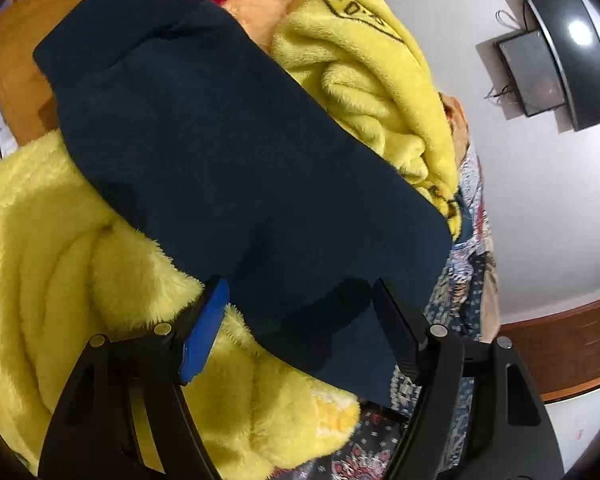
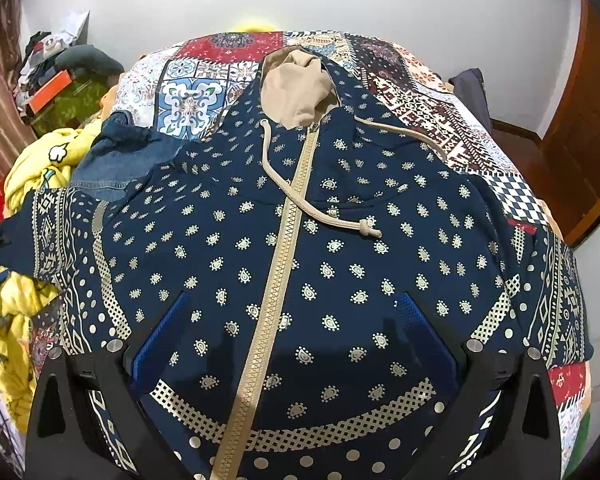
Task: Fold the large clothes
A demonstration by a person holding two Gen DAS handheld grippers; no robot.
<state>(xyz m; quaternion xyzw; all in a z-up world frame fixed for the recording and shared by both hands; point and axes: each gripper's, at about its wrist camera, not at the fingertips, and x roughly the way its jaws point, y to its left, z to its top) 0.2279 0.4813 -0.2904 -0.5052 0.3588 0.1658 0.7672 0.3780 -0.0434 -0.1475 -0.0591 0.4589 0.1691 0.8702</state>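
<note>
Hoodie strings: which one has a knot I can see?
The left drawstring crossing the zipper shows its knotted end. The other drawstring trails right, no knot visible.

Both tongs (image 1: 300,320) (image 2: 292,336) are black-framed, with blue finger pads and silver pivot screws.

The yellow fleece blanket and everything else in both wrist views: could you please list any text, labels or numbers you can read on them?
Yellow fleece blanket: black printed characters near its top fold, possibly digits, too distorted and partly folded to read.
The same blanket's lower edge has more black print, unreadable.
Patterned hoodie: ornament only, no words.
Patchwork bedspread: no text.
</note>
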